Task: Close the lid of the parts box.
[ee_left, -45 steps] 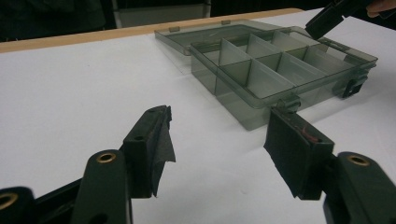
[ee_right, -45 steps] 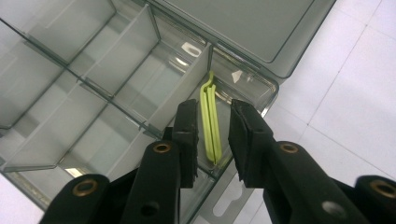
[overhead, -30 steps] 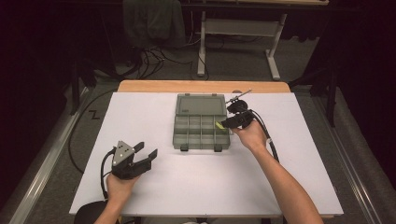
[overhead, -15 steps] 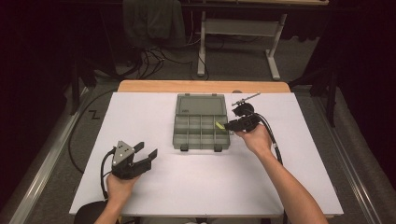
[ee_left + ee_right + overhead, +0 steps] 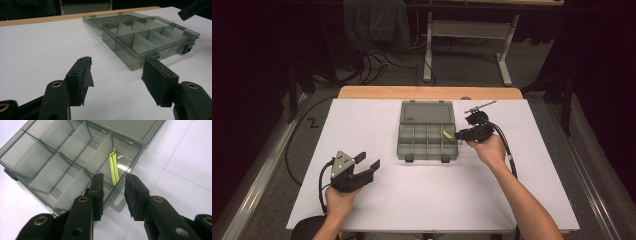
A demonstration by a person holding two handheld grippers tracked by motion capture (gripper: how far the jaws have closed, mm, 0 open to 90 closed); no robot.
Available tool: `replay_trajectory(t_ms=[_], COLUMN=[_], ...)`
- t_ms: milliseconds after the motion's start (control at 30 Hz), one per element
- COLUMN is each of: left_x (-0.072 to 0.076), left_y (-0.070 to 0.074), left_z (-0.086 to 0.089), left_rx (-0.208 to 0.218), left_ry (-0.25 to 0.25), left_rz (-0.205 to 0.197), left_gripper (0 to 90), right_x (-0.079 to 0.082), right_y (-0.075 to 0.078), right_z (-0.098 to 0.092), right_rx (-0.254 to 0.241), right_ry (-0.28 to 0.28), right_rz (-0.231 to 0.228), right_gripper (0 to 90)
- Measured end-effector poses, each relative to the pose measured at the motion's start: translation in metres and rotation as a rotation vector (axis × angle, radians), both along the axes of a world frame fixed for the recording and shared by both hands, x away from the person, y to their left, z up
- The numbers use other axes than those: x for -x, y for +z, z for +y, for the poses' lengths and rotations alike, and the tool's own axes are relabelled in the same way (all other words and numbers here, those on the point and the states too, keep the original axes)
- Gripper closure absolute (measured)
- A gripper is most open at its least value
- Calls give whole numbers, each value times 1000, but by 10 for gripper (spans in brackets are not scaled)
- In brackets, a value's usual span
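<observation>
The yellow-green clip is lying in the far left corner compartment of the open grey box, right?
No. The yellow-green clip lies in the open grey box, but in the far right corner compartment, beside the right hand-held gripper. The high view shows it, and the right gripper view shows it close up.

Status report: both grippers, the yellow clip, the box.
Left gripper open, idle on table. Right gripper open over box edge, nothing held. Yellow clip lying in end compartment. Nothing in the way.
</observation>
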State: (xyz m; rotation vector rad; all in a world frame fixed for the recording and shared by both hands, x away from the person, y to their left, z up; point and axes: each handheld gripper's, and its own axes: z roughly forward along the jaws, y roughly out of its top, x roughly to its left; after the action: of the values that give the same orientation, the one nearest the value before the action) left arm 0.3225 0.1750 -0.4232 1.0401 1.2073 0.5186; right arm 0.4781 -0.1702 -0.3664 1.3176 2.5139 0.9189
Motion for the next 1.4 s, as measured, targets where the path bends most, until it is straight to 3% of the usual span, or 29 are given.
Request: replay_trajectory(t_ms=[267, 533, 767, 967, 1167, 1400], left_x=[-1, 0, 0, -1, -5, -14], left_y=[0, 1, 0, 0, 3, 10], left_z=[1, 1, 0, 0, -1, -8], left_rx=[5, 5, 4, 5, 15, -9], left_ry=[4, 5, 7, 9, 5, -22], left_rz=[2, -6, -1, 19, 31, 50], left_gripper=[399, 399, 399, 398, 397, 396], right_x=[-1, -4, -8, -7, -10, -10], right_y=[-9, -13, -17, -16, -14, -13], right_z=[-1, 3, 4, 10, 11, 12], right_rx=[-24, -32, -9, 45, 51, 51], right_ry=[-10, -24, -45, -40, -49, -60], right_rz=[41, 53, 67, 55, 95, 106], right_gripper=[744, 749, 758, 752, 753, 755])
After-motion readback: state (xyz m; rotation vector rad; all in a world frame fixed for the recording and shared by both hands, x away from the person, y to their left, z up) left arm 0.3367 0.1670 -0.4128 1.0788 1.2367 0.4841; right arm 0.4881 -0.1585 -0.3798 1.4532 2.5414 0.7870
